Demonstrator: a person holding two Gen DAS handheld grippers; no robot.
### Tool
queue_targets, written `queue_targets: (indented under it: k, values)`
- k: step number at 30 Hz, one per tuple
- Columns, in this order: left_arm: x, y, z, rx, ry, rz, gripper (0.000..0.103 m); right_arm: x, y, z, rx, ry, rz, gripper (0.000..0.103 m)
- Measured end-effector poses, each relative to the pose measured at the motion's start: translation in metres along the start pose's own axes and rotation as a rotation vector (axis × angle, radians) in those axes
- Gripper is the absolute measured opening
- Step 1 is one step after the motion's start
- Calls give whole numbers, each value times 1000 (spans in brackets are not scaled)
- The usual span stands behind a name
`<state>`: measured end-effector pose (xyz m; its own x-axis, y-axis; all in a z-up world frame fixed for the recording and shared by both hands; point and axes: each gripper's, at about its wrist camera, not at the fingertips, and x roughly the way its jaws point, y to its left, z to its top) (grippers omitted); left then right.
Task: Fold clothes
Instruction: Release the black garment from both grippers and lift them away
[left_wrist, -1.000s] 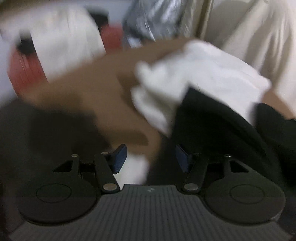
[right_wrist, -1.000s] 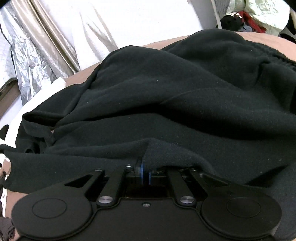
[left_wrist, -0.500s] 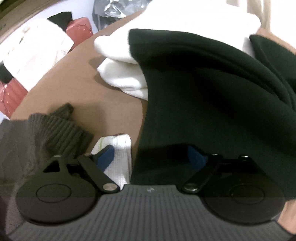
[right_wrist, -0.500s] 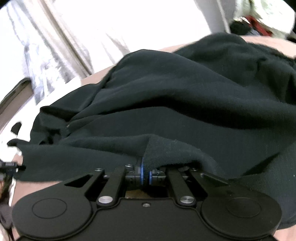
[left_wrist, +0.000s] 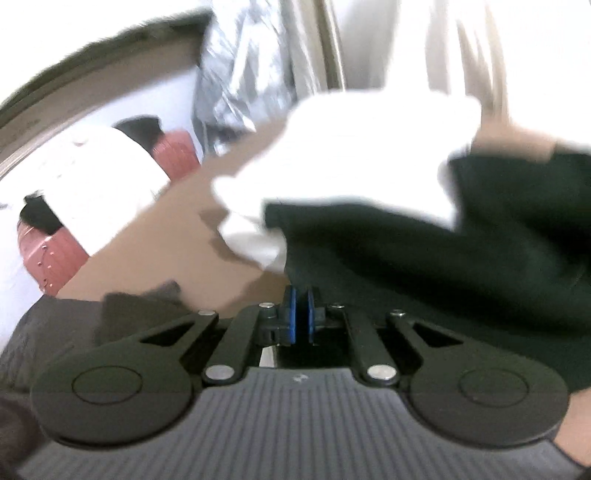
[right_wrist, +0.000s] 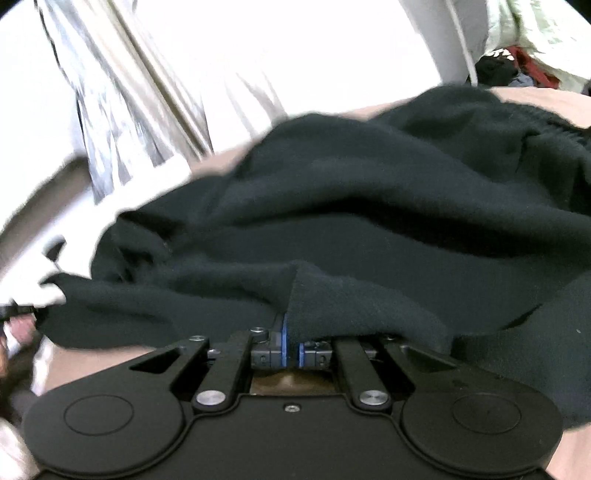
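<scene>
The black garment is clamped at its near edge by the right hand-held gripper. The left hand-held gripper has its pads pressed together on the garment's corner, as far as I can tell. The rest lies ahead on the brown tabletop. The white cloth just beyond may drag along, and a thin pinch can slip.

Motion blur smears both fisheye views; white background blown out, edges curved

Tan table, pale curtains, perhaps silver foil behind.
</scene>
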<state>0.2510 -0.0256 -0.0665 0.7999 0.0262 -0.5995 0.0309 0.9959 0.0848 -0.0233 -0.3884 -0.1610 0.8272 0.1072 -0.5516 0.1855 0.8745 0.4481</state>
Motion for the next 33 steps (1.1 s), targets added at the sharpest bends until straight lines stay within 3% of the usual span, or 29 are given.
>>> queue_targets:
  k: [3, 4, 7, 11, 13, 16, 19, 21, 22, 24, 26, 30, 33]
  values:
    - [-86, 38, 8, -54, -181, 42, 6, -33, 10, -11, 57, -44, 80, 7]
    - [-108, 52, 7, -68, -206, 40, 6, -42, 16, -18, 45, -37, 90, 7]
    - [-129, 85, -10, -80, -134, 4, 6, -60, 31, -41, -4, 16, 106, 8]
    - [-97, 86, -59, 30, 101, 66, 7, -50, 22, -72, 18, 77, 76, 7]
    - [-97, 81, -82, 56, 159, 94, 8, -42, 14, -79, 60, 105, 61, 7]
    - [-100, 75, -86, 71, 167, 123, 13, -42, 24, -77, -2, 113, 35, 7]
    - [-109, 82, -69, 69, 121, 125, 16, -45, 39, -70, -93, 127, 9, 8]
    - [-117, 82, -56, 101, 83, 146, 24, -42, 43, -67, -96, 173, -6, 8]
    - [-121, 81, -51, 113, 68, 140, 34, -41, 41, -67, -75, 237, -8, 8]
    - [-131, 76, -42, 129, 48, 92, 42, -38, 40, -68, -44, 356, -20, 8]
    - [-139, 70, -33, 130, 33, 38, 42, -44, 45, -66, -56, 378, -3, 11]
    - [-145, 42, -9, 58, 7, -102, 46, -58, 62, -35, -70, 314, 66, 14]
    - [-145, 4, 13, 78, -19, -192, 56, -58, 78, 10, -114, 313, 84, 19]
